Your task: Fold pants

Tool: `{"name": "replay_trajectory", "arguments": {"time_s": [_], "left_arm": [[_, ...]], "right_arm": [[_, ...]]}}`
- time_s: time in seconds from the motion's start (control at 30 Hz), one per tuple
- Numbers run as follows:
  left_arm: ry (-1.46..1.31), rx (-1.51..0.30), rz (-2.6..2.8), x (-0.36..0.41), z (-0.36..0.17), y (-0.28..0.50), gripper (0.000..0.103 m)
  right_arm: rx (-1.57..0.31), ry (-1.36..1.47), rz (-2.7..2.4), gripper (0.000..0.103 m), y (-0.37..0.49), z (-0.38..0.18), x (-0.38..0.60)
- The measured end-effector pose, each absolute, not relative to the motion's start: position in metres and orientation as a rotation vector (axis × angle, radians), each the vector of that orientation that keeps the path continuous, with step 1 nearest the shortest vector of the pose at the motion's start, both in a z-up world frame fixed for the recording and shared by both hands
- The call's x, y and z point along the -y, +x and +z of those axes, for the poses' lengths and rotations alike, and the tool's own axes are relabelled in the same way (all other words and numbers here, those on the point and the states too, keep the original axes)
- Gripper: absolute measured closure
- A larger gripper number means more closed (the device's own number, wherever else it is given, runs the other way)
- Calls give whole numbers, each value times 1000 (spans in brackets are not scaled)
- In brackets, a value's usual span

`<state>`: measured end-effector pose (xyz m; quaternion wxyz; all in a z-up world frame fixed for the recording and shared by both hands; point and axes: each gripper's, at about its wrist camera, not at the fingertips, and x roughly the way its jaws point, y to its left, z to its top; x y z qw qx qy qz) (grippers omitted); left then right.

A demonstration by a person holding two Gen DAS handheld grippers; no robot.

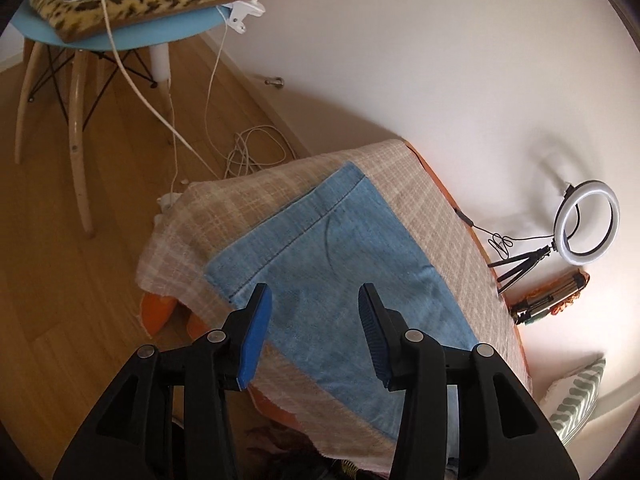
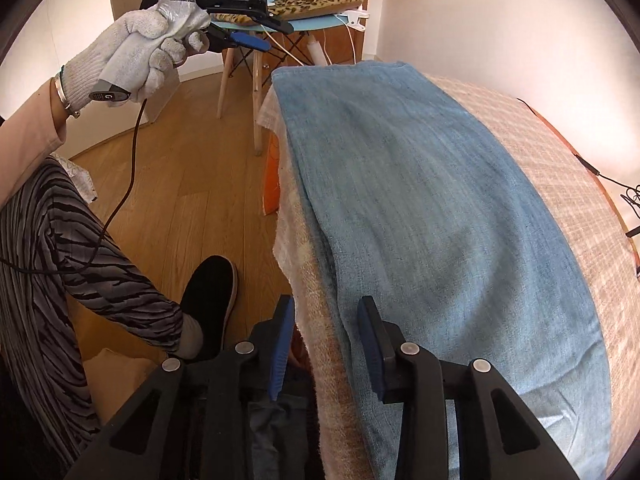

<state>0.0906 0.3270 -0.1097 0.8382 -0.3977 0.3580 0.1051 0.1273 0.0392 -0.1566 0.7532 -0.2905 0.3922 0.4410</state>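
Pants (image 2: 440, 220), blue denim, lie folded flat on the plaid cloth (image 1: 400, 168) covering the desk, and we see nothing gripping them. Right tongs (image 2: 326, 344) hover apart over the near edge, pads off the fabric. Left tongs (image 1: 312, 336) also gape apart above the denim, empty; in the right wrist view a gloved hand (image 2: 136, 52) holds them up. Farther off: blue chair (image 1: 132, 36), ring light (image 1: 588, 220).

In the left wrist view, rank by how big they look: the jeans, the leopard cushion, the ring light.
1. jeans, by far the largest, though nearest the camera.
2. leopard cushion.
3. ring light, smallest; it stands farther off, so its true size is unsure.
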Motion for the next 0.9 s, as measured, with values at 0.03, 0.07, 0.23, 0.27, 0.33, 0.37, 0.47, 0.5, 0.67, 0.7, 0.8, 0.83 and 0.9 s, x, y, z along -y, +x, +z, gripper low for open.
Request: {"name": "replay_trajectory", "arguments": {"time_s": [0.03, 0.07, 0.23, 0.27, 0.33, 0.37, 0.47, 0.5, 0.67, 0.7, 0.8, 0.83, 0.9], "left_arm": [[-861, -768, 228, -331, -117, 89, 59], [-871, -777, 236, -332, -123, 87, 59], [-979, -816, 239, -336, -150, 92, 59], [-986, -818, 250, -336, -153, 93, 59], [-996, -823, 258, -336, -159, 95, 59], [-998, -829, 261, -336, -161, 96, 59], [-1002, -832, 287, -339, -167, 98, 59], [-1018, -829, 286, -341, -170, 99, 56], [-1094, -783, 308, -351, -179, 99, 52], [-1117, -766, 310, -353, -181, 99, 52], [-1184, -708, 322, -358, -184, 96, 52], [-1191, -694, 328, -359, -183, 96, 54], [-1187, -681, 333, -360, -183, 98, 55]], "right_arm": [[-860, -632, 970, 69, 128, -156, -39], [-876, -610, 988, 69, 132, -154, -35], [-862, -498, 994, 69, 127, -130, -14], [-848, -488, 988, 69, 123, -126, -12], [-836, -450, 986, 68, 119, -118, -3], [-833, -430, 987, 68, 118, -114, 1], [-829, -388, 989, 67, 115, -106, 14], [-830, -378, 989, 67, 115, -104, 17], [-817, -364, 978, 67, 113, -95, 28], [-816, -360, 976, 67, 113, -94, 29], [-815, -339, 967, 67, 117, -91, 31], [-813, -334, 961, 67, 118, -91, 32], [-817, -329, 951, 67, 119, -91, 34]]}}
